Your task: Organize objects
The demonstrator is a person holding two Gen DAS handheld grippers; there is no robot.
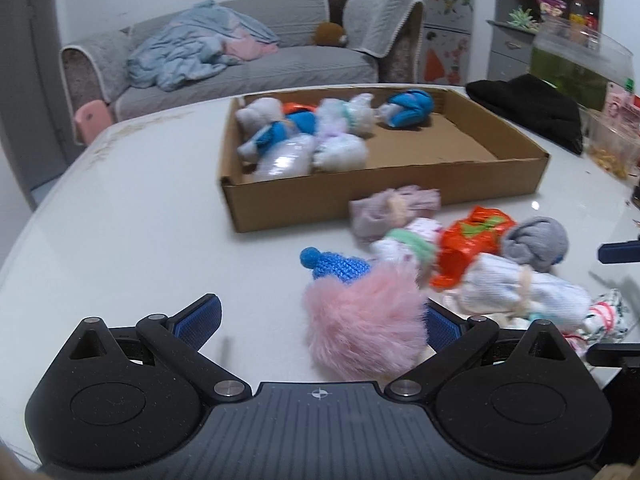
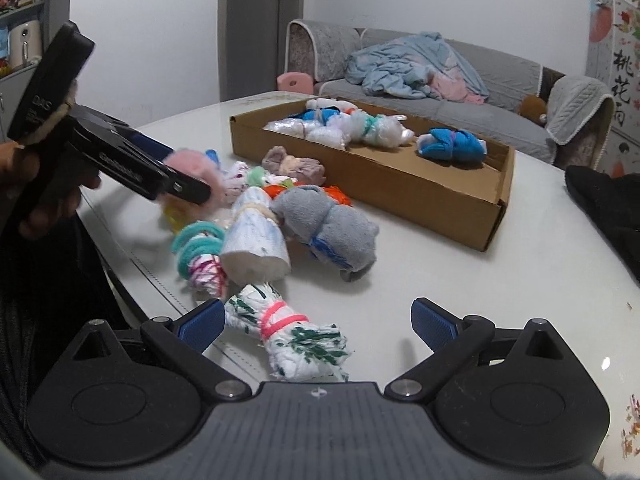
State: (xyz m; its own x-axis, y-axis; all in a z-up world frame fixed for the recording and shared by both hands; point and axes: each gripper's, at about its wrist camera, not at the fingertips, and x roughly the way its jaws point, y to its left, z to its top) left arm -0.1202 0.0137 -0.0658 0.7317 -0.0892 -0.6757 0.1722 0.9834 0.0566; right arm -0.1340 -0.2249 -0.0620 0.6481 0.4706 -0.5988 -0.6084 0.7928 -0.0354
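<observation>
left tool (image 1: 320,320): spread wide, pink fluffy bundle (image 1: 362,322) between fingers, off-centre toward right pad, not clamped | right tool (image 2: 318,326): wide, empty, over green-print bundle (image 2: 288,332) | cardboard box (image 1: 400,184) straight ahead on surface (image 1: 140,220), free space at right | left nearer

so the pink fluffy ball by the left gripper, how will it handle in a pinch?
The pink fluffy ball looks soft and light, so it would likely squash. Its long fur may slip from the left gripper.

The pink fluffy bundle (image 1: 362,322) hides the left claw's (image 1: 320,320) right pad.
</observation>
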